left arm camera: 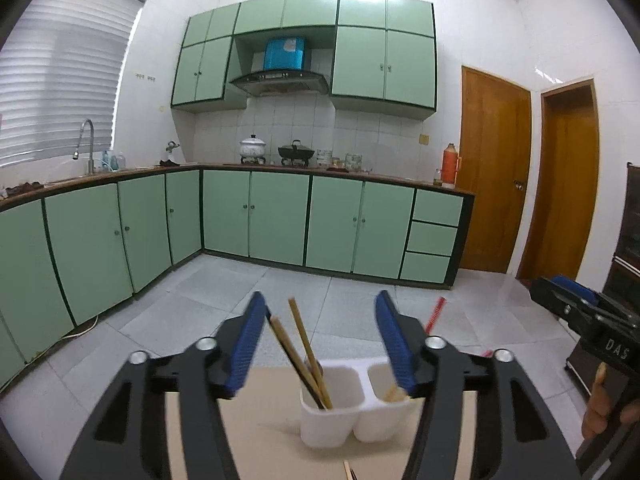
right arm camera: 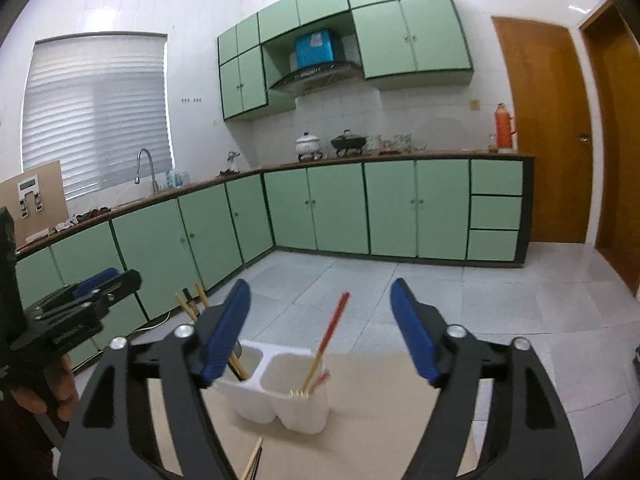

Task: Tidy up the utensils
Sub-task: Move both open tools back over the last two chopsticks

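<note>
Right at the near edge of the table [right arm camera: 400, 396] lay some loose chopsticks [right arm camera: 254, 458]. The left gripper [left arm camera: 320, 344] and the right gripper [right arm camera: 320, 332] both had their jaws wide apart, holding nothing. A bit farther in stood the white holder [right arm camera: 280, 404]. Brown chopsticks [left arm camera: 306, 354] leaned in its left cup and red chopsticks [right arm camera: 326, 344] in its right cup. A bump from a finger could tip the light holder, I thought, and spill everything.

White two-cell holder [right arm camera: 298, 410] upright; tan chopsticks [left arm camera: 306, 354] left cell, red-tipped, perhaps pair [right arm camera: 326, 346], right.
</note>
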Action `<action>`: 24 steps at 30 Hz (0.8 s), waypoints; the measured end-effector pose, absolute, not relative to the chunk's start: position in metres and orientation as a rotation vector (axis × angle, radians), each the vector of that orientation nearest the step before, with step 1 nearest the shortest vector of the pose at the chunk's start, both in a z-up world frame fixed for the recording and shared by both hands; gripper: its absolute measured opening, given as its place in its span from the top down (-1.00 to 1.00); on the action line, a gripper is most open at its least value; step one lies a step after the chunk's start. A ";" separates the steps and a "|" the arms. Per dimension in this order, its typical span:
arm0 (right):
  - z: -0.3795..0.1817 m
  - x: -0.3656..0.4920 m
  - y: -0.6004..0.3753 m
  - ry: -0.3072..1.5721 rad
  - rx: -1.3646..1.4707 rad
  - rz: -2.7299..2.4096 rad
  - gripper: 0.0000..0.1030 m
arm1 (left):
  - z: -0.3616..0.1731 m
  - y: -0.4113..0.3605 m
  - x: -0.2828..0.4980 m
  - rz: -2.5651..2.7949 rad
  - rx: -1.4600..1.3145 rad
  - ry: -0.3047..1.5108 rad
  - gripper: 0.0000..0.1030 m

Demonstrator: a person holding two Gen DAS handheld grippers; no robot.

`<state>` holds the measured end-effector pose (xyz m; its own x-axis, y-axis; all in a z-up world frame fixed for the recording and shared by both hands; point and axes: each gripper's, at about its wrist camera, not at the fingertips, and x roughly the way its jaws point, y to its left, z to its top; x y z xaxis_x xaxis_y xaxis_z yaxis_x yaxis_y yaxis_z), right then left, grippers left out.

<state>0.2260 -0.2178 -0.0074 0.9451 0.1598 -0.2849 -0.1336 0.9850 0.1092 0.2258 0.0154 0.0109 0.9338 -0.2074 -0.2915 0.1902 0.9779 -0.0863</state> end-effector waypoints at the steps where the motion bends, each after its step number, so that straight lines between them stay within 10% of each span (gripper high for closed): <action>1: -0.010 0.216 -0.219 0.289 0.088 0.141 -0.56 | 0.010 0.016 0.218 -0.200 -0.056 0.298 -0.24; 24: -0.148 0.088 -0.184 0.458 0.033 0.096 -0.85 | -0.126 0.023 0.087 -0.134 0.012 0.504 -0.46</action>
<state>0.0883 -0.1841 -0.1479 0.8926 0.0998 -0.4396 -0.0850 0.9950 0.0532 0.0875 0.0229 -0.1256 0.8670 -0.1250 -0.4823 0.1311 0.9911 -0.0213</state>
